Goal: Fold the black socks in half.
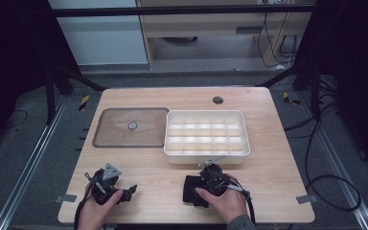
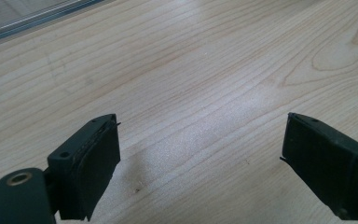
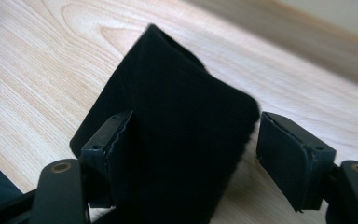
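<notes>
A folded black cloth [image 3: 182, 135] lies on the near edge of the wooden surface [image 1: 268, 143], just in front of a white divided tray [image 1: 243, 134], with the right tongs [image 1: 210, 173] set over it. In the right gripper view the cloth stands between the jaws with its long axis running away from the camera to a pointed far corner; the left pad touches its side, while a gap shows between the cloth and the right pad, so the tongs are apart and not yet clamped. The person's right hand [image 1: 223, 203] grips the tool from behind, jaws aimed forward and down toward the tray. The left tongs [image 2: 200, 149], held low at the near left corner by the left hand [image 1: 96, 208], gape wide over bare wood. A clear lid [image 1: 132, 127] lies flat left of the tray. No writing or labels can be read.
</notes>
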Action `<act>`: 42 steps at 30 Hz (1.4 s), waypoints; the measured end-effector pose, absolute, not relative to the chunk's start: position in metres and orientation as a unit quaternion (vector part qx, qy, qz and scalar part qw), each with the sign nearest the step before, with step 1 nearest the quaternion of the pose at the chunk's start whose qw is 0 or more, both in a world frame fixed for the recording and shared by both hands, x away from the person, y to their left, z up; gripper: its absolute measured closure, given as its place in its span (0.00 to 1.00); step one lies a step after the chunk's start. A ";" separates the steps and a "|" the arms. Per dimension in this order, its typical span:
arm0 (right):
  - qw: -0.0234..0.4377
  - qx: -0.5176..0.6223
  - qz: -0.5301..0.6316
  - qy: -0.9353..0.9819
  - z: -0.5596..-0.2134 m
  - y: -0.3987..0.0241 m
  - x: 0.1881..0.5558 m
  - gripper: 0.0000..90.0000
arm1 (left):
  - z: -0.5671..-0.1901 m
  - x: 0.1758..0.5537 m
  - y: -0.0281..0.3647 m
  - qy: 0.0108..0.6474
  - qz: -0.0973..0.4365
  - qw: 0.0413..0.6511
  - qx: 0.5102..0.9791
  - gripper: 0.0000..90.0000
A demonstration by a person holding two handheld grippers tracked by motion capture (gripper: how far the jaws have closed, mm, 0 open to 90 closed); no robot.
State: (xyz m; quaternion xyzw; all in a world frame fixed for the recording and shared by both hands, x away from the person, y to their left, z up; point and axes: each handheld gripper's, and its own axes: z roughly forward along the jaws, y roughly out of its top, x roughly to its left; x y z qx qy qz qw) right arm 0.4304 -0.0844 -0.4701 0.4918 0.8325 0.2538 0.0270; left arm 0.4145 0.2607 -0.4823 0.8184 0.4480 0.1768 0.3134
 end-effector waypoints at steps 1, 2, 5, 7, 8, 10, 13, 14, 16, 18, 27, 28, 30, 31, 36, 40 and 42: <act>0.023 0.490 0.254 0.833 -0.472 -0.083 0.431 0.33 | -0.482 0.414 0.261 0.448 0.177 0.313 0.818 0.12; 0.019 0.488 0.253 0.835 -0.474 -0.081 0.432 0.35 | -0.482 0.414 0.261 0.448 0.177 0.313 0.819 0.12; 0.019 0.479 0.251 0.841 -0.477 -0.073 0.432 0.40 | -0.482 0.414 0.261 0.448 0.176 0.314 0.818 0.13; 0.019 0.474 0.251 0.844 -0.477 -0.069 0.432 0.44 | -0.482 0.413 0.261 0.449 0.176 0.315 0.817 0.13; 0.020 0.475 0.250 0.844 -0.477 -0.068 0.432 0.45 | -0.482 0.414 0.261 0.448 0.176 0.315 0.818 0.13; 0.017 0.474 0.251 0.844 -0.476 -0.068 0.432 0.49 | -0.482 0.414 0.261 0.448 0.176 0.314 0.818 0.13; 0.017 0.468 0.254 0.846 -0.476 -0.069 0.432 0.56 | -0.482 0.414 0.261 0.448 0.175 0.314 0.819 0.13; 0.016 0.468 0.255 0.846 -0.476 -0.069 0.431 0.58 | -0.482 0.414 0.261 0.448 0.173 0.314 0.819 0.13; 0.012 0.465 0.255 0.848 -0.476 -0.068 0.431 0.62 | -0.483 0.414 0.260 0.449 0.173 0.315 0.818 0.13; 0.006 0.461 0.257 0.849 -0.476 -0.068 0.431 0.65 | -0.483 0.415 0.261 0.450 0.172 0.314 0.818 0.13; 0.016 0.444 0.283 0.850 -0.451 -0.080 0.430 0.70 | -0.486 0.419 0.267 0.453 0.179 0.313 0.815 0.12; 0.021 0.443 0.287 0.849 -0.445 -0.084 0.430 0.70 | -0.487 0.420 0.268 0.455 0.178 0.313 0.814 0.11; 0.029 0.444 0.293 0.846 -0.430 -0.093 0.429 0.69 | -0.488 0.422 0.271 0.459 0.180 0.312 0.812 0.11; 0.037 0.444 0.294 0.846 -0.420 -0.099 0.429 0.69 | -0.488 0.422 0.272 0.459 0.180 0.311 0.813 0.10; 0.069 0.448 0.297 0.840 -0.384 -0.127 0.432 0.69 | -0.490 0.424 0.276 0.466 0.184 0.311 0.808 0.08; 0.096 0.455 0.289 0.837 -0.360 -0.148 0.436 0.69 | -0.491 0.425 0.277 0.464 0.178 0.312 0.810 0.06; 0.112 0.453 0.286 0.837 -0.348 -0.158 0.438 0.69 | -0.494 0.427 0.278 0.463 0.177 0.310 0.811 0.05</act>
